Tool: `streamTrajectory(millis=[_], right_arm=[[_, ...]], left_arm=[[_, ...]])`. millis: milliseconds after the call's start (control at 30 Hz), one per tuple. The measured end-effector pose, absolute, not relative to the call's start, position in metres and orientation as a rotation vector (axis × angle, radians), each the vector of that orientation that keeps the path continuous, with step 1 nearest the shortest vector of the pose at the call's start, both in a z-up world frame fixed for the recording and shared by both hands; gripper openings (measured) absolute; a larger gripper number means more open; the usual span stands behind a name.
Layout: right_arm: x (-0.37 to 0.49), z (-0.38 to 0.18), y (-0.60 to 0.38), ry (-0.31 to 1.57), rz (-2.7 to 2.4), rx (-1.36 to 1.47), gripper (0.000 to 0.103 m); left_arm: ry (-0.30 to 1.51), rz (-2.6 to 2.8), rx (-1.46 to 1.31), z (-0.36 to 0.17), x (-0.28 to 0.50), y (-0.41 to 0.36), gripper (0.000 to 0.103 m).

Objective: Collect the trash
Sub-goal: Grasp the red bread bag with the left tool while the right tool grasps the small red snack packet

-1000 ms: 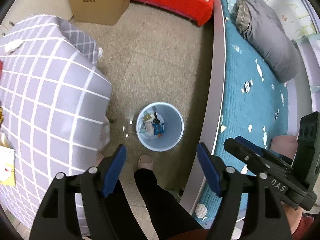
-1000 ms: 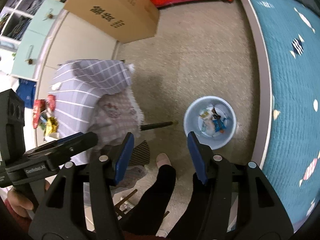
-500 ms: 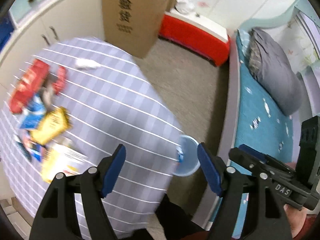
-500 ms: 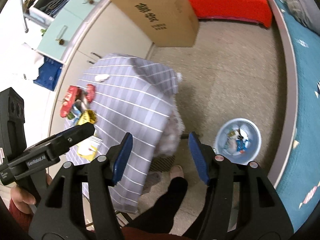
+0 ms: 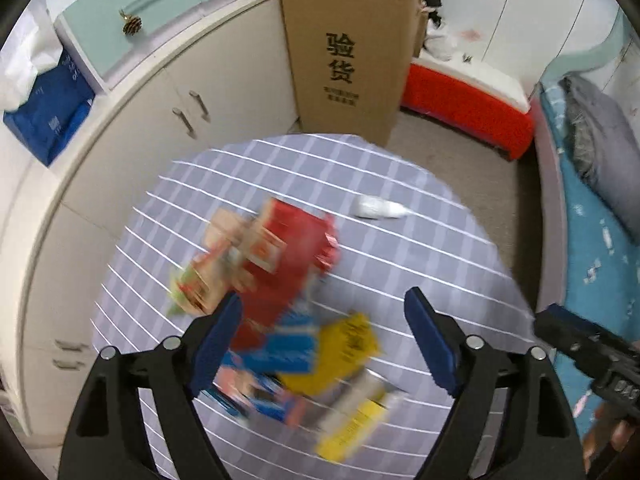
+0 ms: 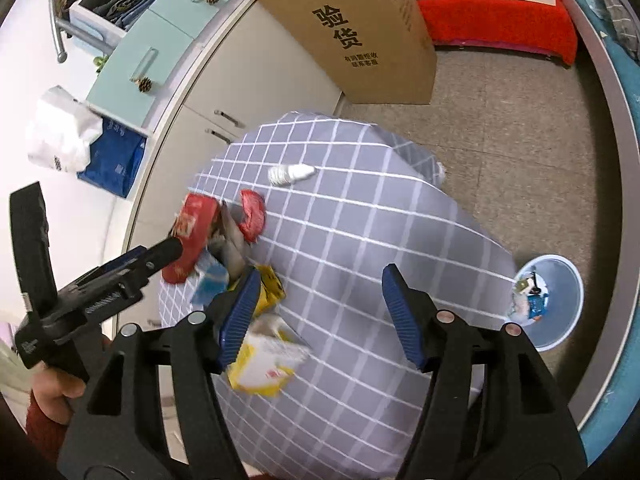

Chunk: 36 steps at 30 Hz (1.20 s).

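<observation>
Black tongs (image 5: 324, 344) with ribbed blue pads (image 6: 402, 316) and silver screws.

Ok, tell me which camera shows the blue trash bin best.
The right wrist view: the blue trash bin stands on the floor past the table's edge, open top visible with wrappers inside. The left wrist view does not show it; the checked table fills that frame.

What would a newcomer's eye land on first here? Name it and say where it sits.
The bright heap of wrappers, red, blue and yellow, lies on the grey checked tablecloth towards the cupboard side. Behind the table, a tall cardboard box with bold black characters leans against the cupboards. Both the left gripper and the right gripper hang above the table, jaws opening and empty.
</observation>
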State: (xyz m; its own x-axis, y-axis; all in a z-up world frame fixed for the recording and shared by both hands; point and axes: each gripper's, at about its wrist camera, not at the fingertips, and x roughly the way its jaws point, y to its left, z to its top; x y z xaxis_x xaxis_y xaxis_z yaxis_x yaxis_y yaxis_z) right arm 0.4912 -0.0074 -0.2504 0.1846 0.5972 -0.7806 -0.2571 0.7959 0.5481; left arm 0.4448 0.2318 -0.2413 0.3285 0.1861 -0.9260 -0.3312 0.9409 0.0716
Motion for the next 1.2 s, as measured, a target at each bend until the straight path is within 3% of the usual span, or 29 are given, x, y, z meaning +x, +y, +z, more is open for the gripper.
streamTrajectory(millis=[267,433,500,567,667,733,967,1100,1133,1200], right_arm=[[0.508,-0.265,0.022,1.27,0.556,0.353,0.063],[0.519,-0.269,0.043,1.283,0.55,0.328,0.063],[0.521,-0.271,0.051,1.285,0.552,0.311,0.063],[0.525,-0.273,0.063,1.293,0.559,0.294,0.063],[0.528,-0.278,0.082,1.302,0.586,0.262,0.063],[0.53,-0.281,0.098,1.309,0.613,0.241,0.063],[0.535,-0.302,0.152,1.358,0.683,0.168,0.062],[0.541,-0.313,0.172,1.377,0.686,0.138,0.053],[0.542,-0.316,0.174,1.381,0.685,0.131,0.049],[0.543,-0.321,0.181,1.396,0.695,0.104,0.026]], left_arm=[[1.312,0.316,0.04,-0.278,0.476,0.253,0.082],[1.317,0.271,-0.002,-0.279,0.485,0.27,0.08],[1.326,0.251,-0.024,-0.28,0.488,0.275,0.061],[1.324,0.267,-0.036,-0.277,0.486,0.284,0.032],[1.307,0.246,-0.152,-0.272,0.482,0.306,0.008],[1.288,0.253,-0.206,-0.266,0.476,0.32,0.0],[1.241,0.232,-0.297,-0.263,0.464,0.337,0.0],[1.218,0.189,-0.351,-0.259,0.46,0.343,0.002],[1.212,0.186,-0.361,-0.258,0.459,0.344,0.005],[1.206,0.192,-0.362,-0.255,0.46,0.343,0.034]])
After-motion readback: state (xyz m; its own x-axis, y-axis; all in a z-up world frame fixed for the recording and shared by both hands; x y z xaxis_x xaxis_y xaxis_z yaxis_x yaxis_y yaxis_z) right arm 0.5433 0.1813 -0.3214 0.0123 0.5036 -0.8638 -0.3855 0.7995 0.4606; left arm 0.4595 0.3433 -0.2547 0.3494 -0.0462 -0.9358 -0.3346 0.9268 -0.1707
